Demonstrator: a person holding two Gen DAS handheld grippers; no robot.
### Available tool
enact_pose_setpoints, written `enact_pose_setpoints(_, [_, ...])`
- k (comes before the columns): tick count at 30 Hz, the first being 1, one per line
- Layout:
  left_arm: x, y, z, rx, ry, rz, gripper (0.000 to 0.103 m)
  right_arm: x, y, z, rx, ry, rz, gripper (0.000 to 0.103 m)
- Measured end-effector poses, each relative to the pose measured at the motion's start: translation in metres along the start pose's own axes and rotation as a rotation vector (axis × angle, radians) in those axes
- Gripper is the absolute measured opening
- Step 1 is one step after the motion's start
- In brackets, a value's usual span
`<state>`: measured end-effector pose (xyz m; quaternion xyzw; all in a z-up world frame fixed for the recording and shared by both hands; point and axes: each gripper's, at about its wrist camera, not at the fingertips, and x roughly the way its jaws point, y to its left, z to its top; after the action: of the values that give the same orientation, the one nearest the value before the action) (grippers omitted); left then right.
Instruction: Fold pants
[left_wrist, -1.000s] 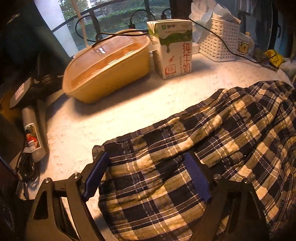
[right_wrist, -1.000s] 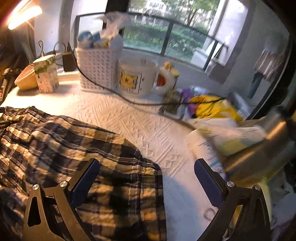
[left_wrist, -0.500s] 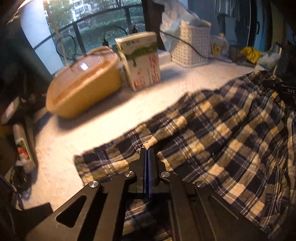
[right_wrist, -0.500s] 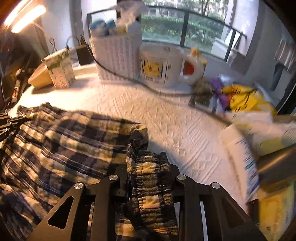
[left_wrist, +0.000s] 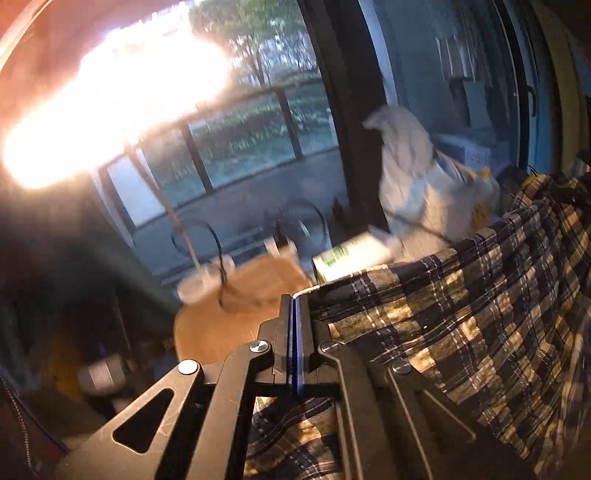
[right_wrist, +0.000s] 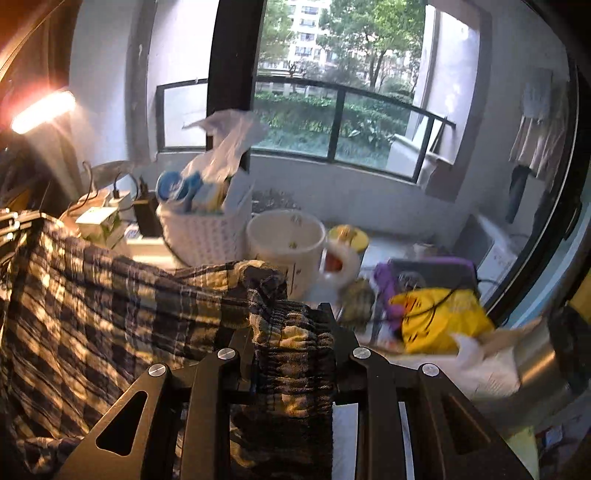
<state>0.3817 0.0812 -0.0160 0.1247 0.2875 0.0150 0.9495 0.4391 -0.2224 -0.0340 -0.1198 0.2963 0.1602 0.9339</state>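
The plaid pants (left_wrist: 461, 325) hang lifted off the table, stretched between my two grippers. My left gripper (left_wrist: 294, 301) is shut on a thin edge of the fabric at one end; the cloth runs off to the right from its tips. In the right wrist view the pants (right_wrist: 110, 314) drape to the left, and my right gripper (right_wrist: 293, 314) is shut on the bunched elastic waistband (right_wrist: 295, 354), which fills the gap between its fingers. The left gripper's black frame (right_wrist: 9, 221) shows at the far left edge of that view.
Behind the lifted cloth stand a tan lidded pot (left_wrist: 236, 317), a milk carton (left_wrist: 347, 254), a white woven basket (right_wrist: 203, 236) stuffed with bags, a white mug (right_wrist: 288, 243), a yellow toy (right_wrist: 439, 321) and cables. A window with a railing runs behind.
Both grippers closed on the pants, then rose and tipped up, lifting the fabric off the table. The table surface has dropped out of view and the window fills the background.
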Motion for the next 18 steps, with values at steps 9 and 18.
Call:
enact_pose_setpoints(9, [0.014, 0.003, -0.024, -0.036, 0.162, -0.032, 0.047, 0.051, -0.012, -0.019, 0.049, 0.161, -0.074, 0.041])
enact_pose_setpoints(18, [-0.044, -0.024, -0.127, -0.113, 0.374, -0.257, 0.061, -0.017, -0.022, -0.061, 0.072, 0.144, -0.044, 0.072])
